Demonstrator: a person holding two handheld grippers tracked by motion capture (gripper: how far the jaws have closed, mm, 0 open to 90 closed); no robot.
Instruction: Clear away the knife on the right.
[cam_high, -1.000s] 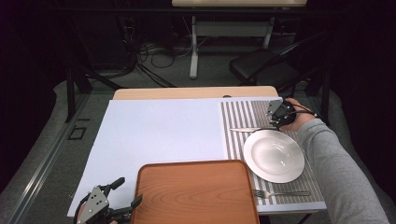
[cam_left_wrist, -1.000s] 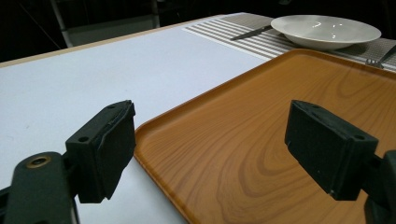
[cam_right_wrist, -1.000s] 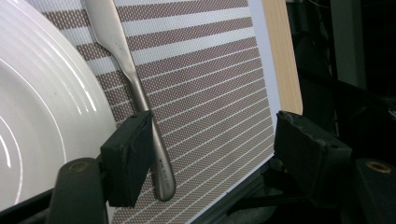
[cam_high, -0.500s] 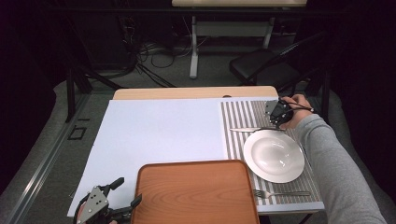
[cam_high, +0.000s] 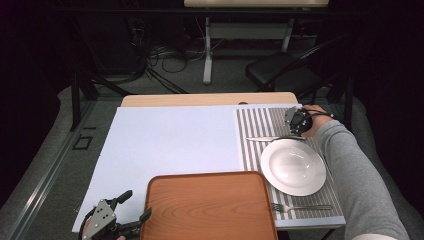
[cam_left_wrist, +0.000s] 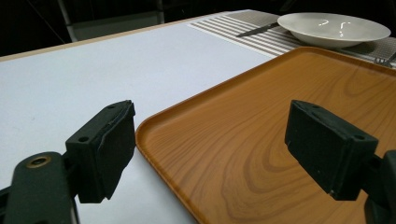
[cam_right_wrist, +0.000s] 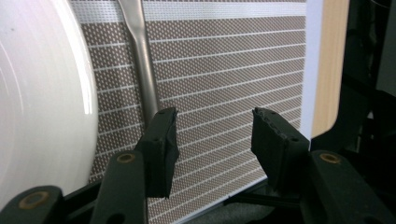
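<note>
My right gripper (cam_high: 296, 126) hangs over the far end of the striped placemat (cam_high: 255, 125), just beyond the white plate (cam_high: 293, 166). A knife (cam_high: 272, 139) lies across the mat behind the plate. In the right gripper view its handle (cam_right_wrist: 140, 60) runs down to the tip of one finger (cam_right_wrist: 163, 135). The right gripper (cam_right_wrist: 212, 135) has just been closing and is still open, with only mat in the gap. My left gripper (cam_high: 135, 206) rests open at the table's near left, its jaws astride the corner of the wooden tray (cam_left_wrist: 261, 154).
A fork (cam_high: 300, 207) lies on the placemat in front of the plate, near the table's front edge. A pale sheet (cam_high: 170, 140) covers the rest of the table. The mat's far right corner (cam_right_wrist: 308, 70) ends at the wooden table edge. A black chair (cam_high: 280, 72) stands beyond the table.
The right gripper has sunk a little toward the mat at the knife's handle end. The left gripper, tray, plate and cutlery lie as before.
</note>
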